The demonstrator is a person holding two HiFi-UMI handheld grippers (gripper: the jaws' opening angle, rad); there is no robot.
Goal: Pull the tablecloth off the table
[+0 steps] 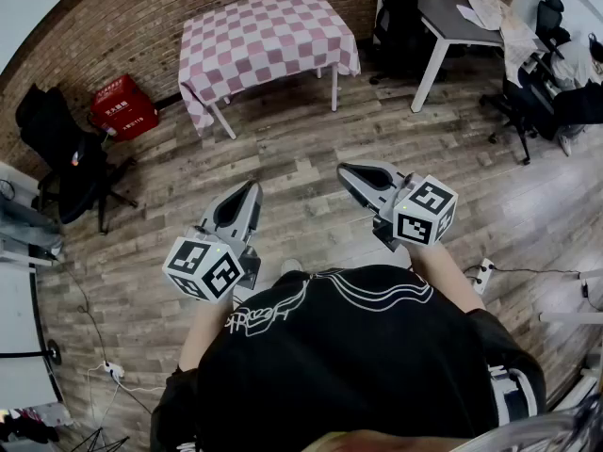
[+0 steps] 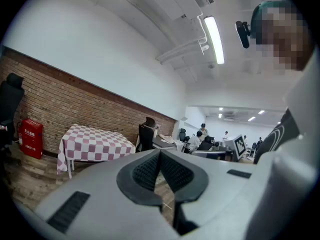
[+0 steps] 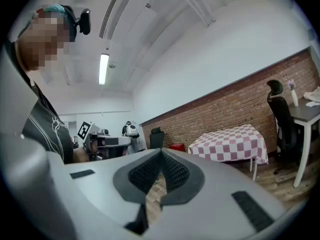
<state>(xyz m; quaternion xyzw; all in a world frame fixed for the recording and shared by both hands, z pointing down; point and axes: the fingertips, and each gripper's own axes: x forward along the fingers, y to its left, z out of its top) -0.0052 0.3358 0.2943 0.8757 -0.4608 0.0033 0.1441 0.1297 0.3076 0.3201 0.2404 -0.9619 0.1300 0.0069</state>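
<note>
Tablecloth hides the table except for its white legs.

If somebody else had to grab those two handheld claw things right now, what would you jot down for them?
Left gripper: jaws shut, nothing between them, held over the wood floor.
Right gripper: jaws shut, empty, beside the left one.
Checked tablecloth: spread over the table by the brick wall, ahead of both grippers and well apart from them.
Done: nothing yet; the cloth lies on the table untouched.
Left: walk up to the table, grip the cloth, probably at its near hanging edge, and pull it clear.
</note>
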